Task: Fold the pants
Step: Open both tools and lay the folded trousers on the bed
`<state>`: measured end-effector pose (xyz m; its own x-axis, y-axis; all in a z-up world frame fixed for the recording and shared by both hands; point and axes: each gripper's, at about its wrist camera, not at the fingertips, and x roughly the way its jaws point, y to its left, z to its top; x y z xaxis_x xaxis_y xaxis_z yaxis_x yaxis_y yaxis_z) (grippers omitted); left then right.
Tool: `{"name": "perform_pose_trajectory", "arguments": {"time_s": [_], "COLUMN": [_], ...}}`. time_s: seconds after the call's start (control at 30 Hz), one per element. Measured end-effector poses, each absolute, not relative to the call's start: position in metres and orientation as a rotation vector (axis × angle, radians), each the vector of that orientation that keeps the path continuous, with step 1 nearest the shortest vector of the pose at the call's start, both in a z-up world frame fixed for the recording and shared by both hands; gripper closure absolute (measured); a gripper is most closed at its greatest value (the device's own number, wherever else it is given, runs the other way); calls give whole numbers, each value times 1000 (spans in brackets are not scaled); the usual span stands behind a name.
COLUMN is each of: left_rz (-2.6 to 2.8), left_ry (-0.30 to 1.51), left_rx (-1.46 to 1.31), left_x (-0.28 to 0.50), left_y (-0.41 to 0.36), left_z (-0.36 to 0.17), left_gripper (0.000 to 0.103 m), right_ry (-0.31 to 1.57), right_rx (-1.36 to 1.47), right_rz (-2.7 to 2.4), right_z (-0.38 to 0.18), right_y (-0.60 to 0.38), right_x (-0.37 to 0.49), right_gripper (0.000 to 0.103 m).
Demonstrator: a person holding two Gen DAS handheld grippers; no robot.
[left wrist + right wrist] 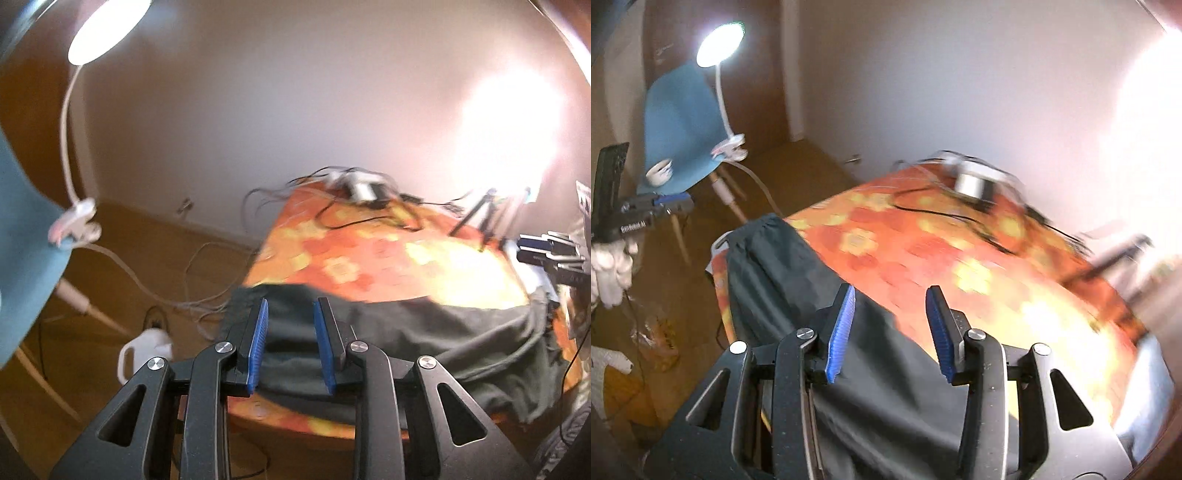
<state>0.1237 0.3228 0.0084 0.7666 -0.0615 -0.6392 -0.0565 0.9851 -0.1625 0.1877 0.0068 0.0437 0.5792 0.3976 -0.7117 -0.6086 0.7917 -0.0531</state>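
Observation:
The dark pants (443,332) lie folded in a long strip along the near edge of the table (369,251), which has an orange flowered cloth. My left gripper (291,310) hovers above their left end, blue pads apart, nothing pinched between them. In the right wrist view the pants (775,266) run from the table's left corner down under my right gripper (892,295), which is open above the cloth with an empty gap. A white-gloved hand (609,273) holds the left gripper (676,204) off the table's left side. The right gripper (524,250) shows at the left wrist view's right edge.
A lit lamp (720,44) is clipped to a blue chair (679,122) that bears a cup (659,171). Cables and a small box (365,188) lie at the table's far end, beside a tripod (480,214). A white jug (144,350) and cords sit on the floor.

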Motion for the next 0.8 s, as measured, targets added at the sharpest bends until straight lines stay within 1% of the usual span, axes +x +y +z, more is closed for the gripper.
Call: {"name": "perform_pose_trajectory", "arguments": {"time_s": [0.27, 0.43, 0.53, 0.7, 0.8], "left_rz": [-125, -193, -238, -344, -421], "left_ry": [655, 643, 652, 705, 740], "left_rx": [-110, -47, -14, 6, -20], "left_x": [117, 115, 116, 124, 130], "left_y": [253, 198, 164, 100, 58], "left_z": [92, 129, 131, 105, 83], "left_gripper": [79, 79, 79, 78, 64], "right_ry": [706, 695, 698, 728, 734], "right_rx": [-181, -97, -29, 57, 77], "right_rz": [395, 274, 210, 103, 42], "right_z": [90, 94, 88, 66, 49], "right_y": [-151, -243, -293, -360, -385], "right_x": [114, 78, 62, 43, 35], "right_gripper": [61, 60, 60, 60, 60]}}
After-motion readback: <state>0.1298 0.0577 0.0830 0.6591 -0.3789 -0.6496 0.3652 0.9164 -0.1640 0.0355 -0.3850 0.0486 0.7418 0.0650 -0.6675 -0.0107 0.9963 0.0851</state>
